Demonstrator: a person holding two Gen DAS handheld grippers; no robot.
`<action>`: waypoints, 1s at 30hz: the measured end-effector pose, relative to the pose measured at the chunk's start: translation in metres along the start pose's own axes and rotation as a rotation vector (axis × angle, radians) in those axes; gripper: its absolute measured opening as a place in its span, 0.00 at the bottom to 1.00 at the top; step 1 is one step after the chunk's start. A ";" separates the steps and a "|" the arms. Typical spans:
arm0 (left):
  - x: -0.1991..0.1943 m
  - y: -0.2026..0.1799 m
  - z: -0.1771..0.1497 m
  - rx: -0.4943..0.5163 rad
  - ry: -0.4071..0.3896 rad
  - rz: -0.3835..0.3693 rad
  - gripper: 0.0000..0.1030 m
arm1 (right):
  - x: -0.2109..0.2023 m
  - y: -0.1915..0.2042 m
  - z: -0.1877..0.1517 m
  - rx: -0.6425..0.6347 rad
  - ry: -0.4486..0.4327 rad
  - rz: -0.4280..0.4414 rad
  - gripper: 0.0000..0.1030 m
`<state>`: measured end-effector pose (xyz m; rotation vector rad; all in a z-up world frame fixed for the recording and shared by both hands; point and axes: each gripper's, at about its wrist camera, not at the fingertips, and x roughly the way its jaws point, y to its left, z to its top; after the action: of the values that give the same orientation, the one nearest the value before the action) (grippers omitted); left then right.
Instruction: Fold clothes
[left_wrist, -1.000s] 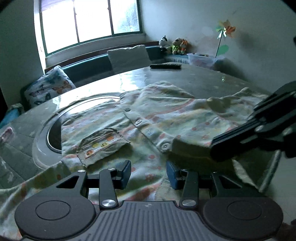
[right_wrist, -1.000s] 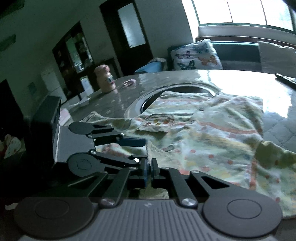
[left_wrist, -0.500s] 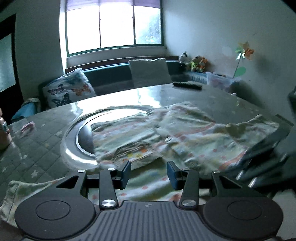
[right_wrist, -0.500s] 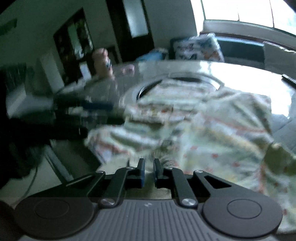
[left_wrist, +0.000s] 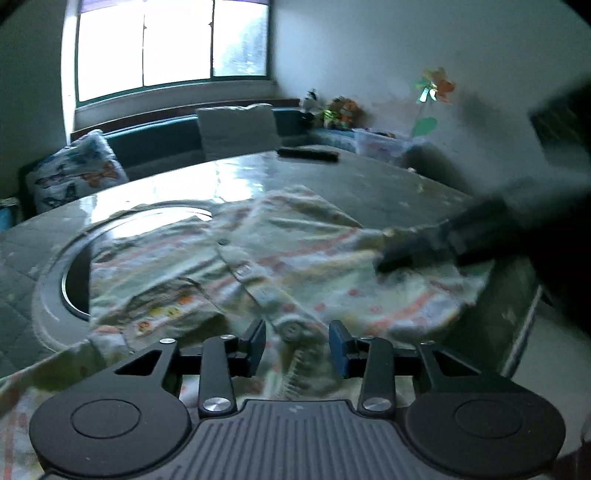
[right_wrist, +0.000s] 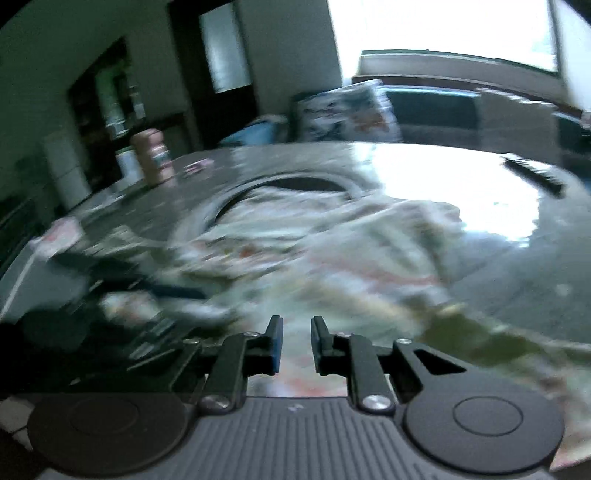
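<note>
Shirt (left_wrist: 280, 258) lies under closing left gripper (left_wrist: 297, 343) and opening right gripper (right_wrist: 296, 343), both unclamped

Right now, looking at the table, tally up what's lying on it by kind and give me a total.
Patterned shirt: 1
Dark remote-like bar: 1
Pinkish jar: 1
Small pink item: 1
Total: 4, on the round table. Anything else is too blurred to tell.
</note>
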<state>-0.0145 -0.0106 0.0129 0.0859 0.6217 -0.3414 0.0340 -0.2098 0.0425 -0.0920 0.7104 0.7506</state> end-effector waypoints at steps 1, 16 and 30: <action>0.001 -0.001 -0.002 0.005 0.009 -0.007 0.35 | 0.003 -0.008 0.004 0.010 -0.009 -0.027 0.15; 0.005 0.003 -0.011 0.010 0.046 -0.052 0.33 | 0.115 -0.083 0.056 -0.005 0.049 -0.217 0.15; 0.005 0.007 -0.011 0.004 0.045 -0.084 0.33 | 0.176 -0.101 0.105 -0.002 0.045 -0.281 0.24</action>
<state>-0.0145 -0.0032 0.0010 0.0715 0.6703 -0.4232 0.2491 -0.1465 -0.0038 -0.2066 0.7221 0.4814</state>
